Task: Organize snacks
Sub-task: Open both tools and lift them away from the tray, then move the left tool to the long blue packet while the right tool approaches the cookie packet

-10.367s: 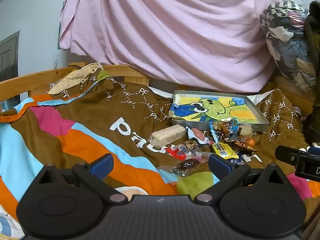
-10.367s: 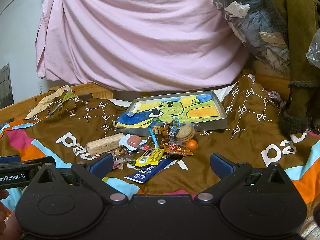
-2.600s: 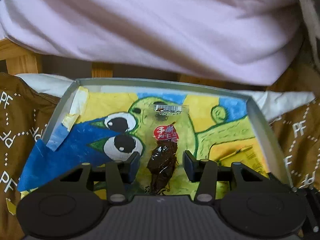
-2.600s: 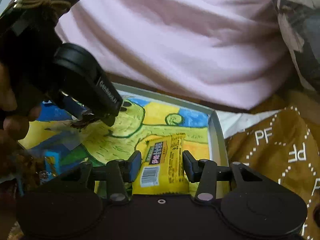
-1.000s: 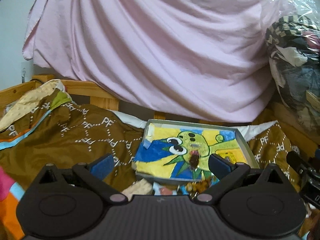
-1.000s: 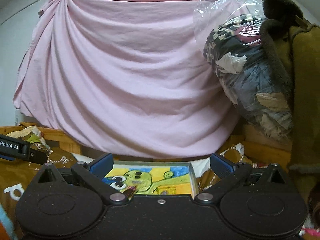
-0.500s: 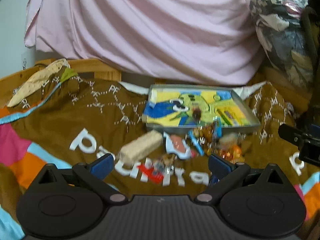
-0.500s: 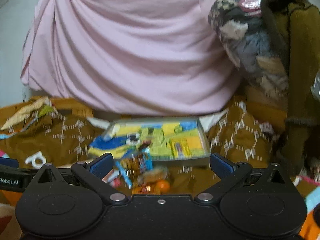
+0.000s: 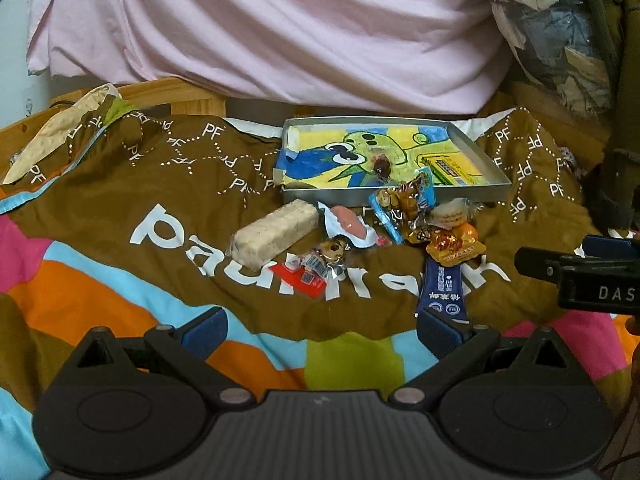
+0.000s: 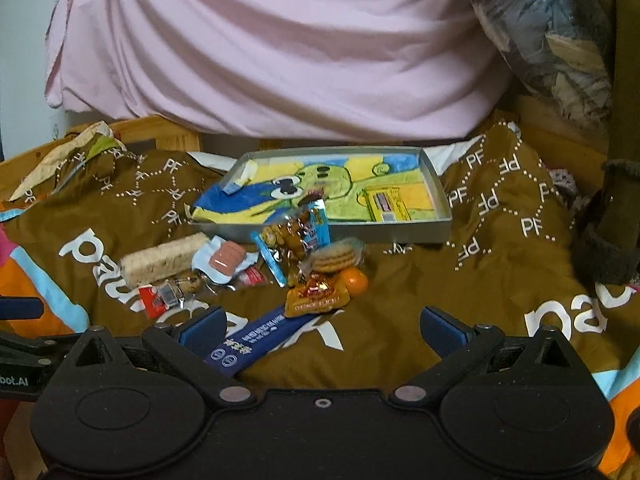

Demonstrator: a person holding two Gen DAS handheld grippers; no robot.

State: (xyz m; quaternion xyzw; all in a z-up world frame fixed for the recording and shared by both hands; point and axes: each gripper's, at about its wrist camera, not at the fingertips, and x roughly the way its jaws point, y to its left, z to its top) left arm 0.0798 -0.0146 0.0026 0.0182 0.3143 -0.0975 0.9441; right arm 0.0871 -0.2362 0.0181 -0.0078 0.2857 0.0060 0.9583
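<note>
Plainly legible, white "PF" marks and large "paul" lettering cover the brown blanket (image 9: 168, 184) on the bed. Two snacks lie in the metal tray (image 9: 494, 178): a dark brown one (image 9: 383, 166) and a yellow packet (image 9: 450, 167). In front of the tray sits the loose pile, including one pale nougat bar (image 9: 276, 235), one orange (image 10: 355, 280) and one blue sachet (image 9: 444, 288). Both the left claw (image 9: 320, 330) and right claw (image 10: 322, 330) are spread wide, holding nothing.

- Dim, warm indoor light, no hard shadows.
- Fisheye bending curves the pink sheet (image 9: 280, 28) toward dark corners.
- Soft blur on snacks below the tray (image 10: 436, 196); no glare.
</note>
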